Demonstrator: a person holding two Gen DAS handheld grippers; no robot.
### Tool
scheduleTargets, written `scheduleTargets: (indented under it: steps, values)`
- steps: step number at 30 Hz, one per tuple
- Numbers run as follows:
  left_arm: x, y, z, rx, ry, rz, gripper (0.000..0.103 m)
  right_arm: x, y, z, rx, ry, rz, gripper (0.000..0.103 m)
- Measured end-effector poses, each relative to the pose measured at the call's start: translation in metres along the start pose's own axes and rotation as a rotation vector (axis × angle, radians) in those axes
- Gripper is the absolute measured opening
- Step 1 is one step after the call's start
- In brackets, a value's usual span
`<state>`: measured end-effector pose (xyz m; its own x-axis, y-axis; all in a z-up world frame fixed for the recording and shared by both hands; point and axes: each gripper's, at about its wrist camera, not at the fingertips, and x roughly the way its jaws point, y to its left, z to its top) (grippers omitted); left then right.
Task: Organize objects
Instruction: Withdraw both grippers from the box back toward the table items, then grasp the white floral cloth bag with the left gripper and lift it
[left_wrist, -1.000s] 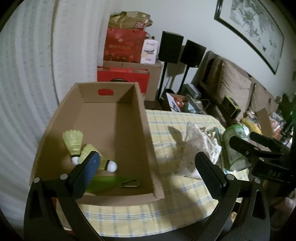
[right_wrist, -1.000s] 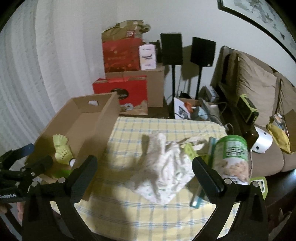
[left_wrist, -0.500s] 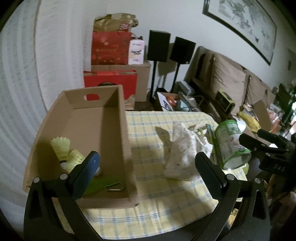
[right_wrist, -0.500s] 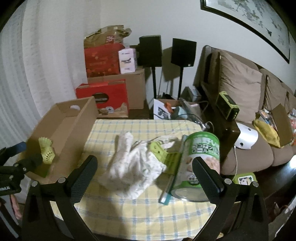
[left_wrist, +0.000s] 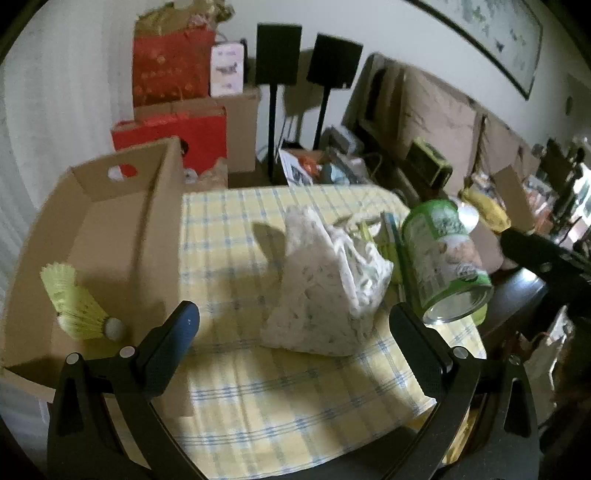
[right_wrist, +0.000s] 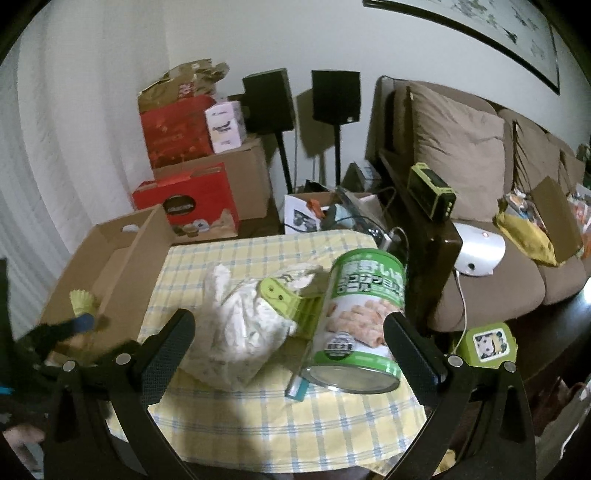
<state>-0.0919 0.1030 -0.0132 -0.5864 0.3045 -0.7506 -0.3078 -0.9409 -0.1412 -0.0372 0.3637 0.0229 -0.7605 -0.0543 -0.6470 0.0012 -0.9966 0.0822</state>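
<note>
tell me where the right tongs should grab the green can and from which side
Grip the green can across its round side wall, mid-label, probably coming from the near side along its axis. It is tipped over, its metal end facing the right tongs, which are open. A green clip and a white cloth crowd its left, so keep the left finger shallow there.

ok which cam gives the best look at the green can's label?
Right wrist. The green can sits tilted in front of the open right gripper, label text and picture facing the lens. Left wrist sees the same can off to the side, blurred, mostly its side and base rim.
</note>
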Motion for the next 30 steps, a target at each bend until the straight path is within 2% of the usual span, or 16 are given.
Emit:
scheduleTargets:
  steps: [7,14,19,22,23,24,28,29,30]
  values:
    - [0.040,-0.018,0.003,0.014,0.025,0.054,0.103,-0.006,-0.023,-0.002,0.021,-0.011,-0.015,0.103]
    - [0.073,-0.024,0.002,0.002,0.058,0.063,0.100,0.000,-0.040,-0.006,0.052,0.000,-0.017,0.103]
    - [0.097,-0.028,-0.001,0.002,0.115,0.070,0.082,0.005,-0.051,-0.009,0.079,0.010,-0.021,0.103]
    - [0.107,-0.029,-0.003,0.001,0.143,0.070,0.067,0.007,-0.057,-0.010,0.092,0.015,-0.019,0.102]
    - [0.109,-0.029,-0.003,0.000,0.150,0.067,0.059,0.008,-0.058,-0.011,0.094,0.018,-0.018,0.102]
    - [0.114,-0.028,-0.004,-0.001,0.166,0.054,0.047,0.009,-0.059,-0.012,0.096,0.021,-0.018,0.102]
    - [0.114,-0.027,-0.003,0.002,0.162,0.050,0.029,0.015,-0.062,-0.015,0.104,0.035,-0.015,0.102]
    - [0.112,-0.027,-0.002,0.004,0.154,0.058,0.017,0.016,-0.062,-0.015,0.105,0.038,-0.014,0.102]
    - [0.108,-0.026,-0.001,0.007,0.138,0.066,0.010,0.016,-0.063,-0.015,0.105,0.040,-0.013,0.102]
